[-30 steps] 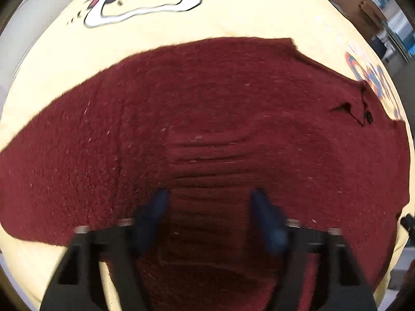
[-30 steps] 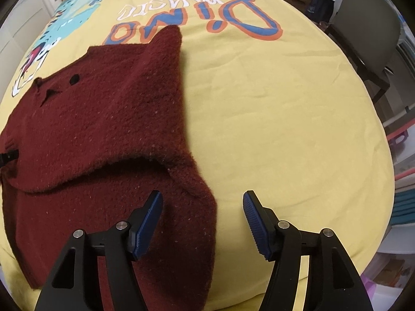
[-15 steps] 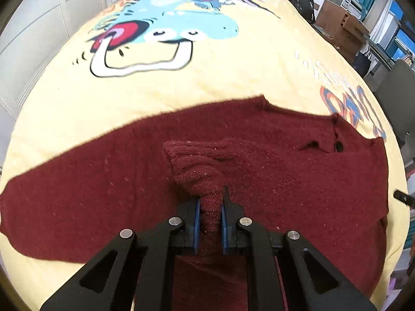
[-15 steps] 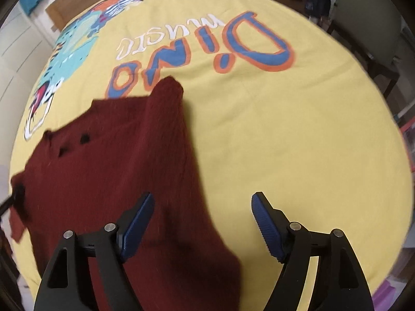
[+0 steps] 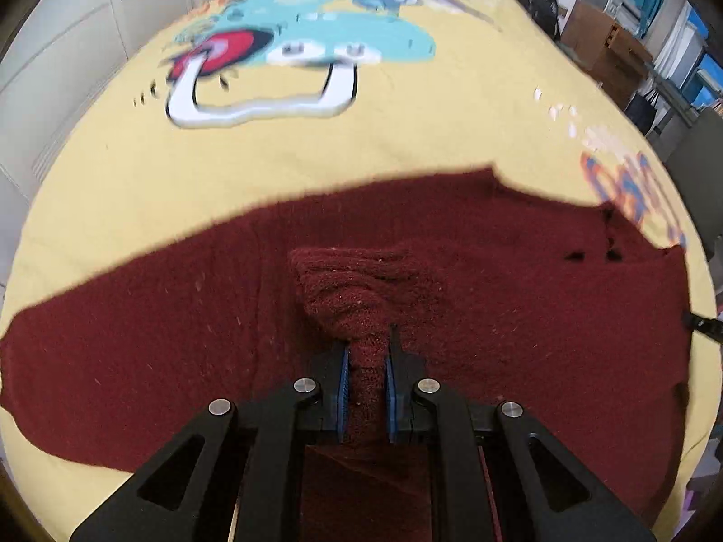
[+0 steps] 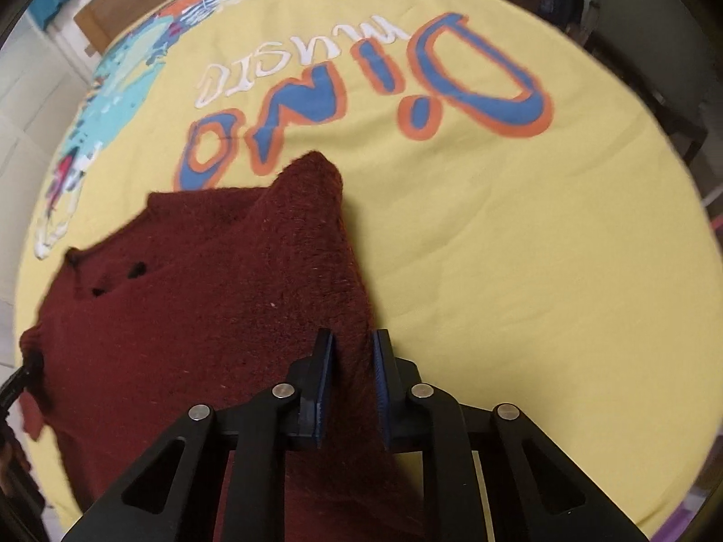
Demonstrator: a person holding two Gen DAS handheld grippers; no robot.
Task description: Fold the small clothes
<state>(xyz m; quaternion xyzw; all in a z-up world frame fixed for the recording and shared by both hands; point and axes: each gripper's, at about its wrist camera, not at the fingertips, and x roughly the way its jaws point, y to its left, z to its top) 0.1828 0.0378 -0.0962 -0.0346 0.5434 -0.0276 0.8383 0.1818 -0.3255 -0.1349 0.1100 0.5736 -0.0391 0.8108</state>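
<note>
Sweater: dark red, spread low in frame on yellow bedspread
Left gripper: clamped on a bunched fold
Right gripper: clamped on its edge

My left gripper is clamped on a bunched-up fold of the dark red fuzzy knit sweater, its 2 blue-padded fingers pressing the cloth from either side. The fold rises from the sweater, which spreads left and right over the yellow bedspread. A turquoise cartoon dinosaur print lies far beyond; orange-and-blue lettering sits at right.
</note>
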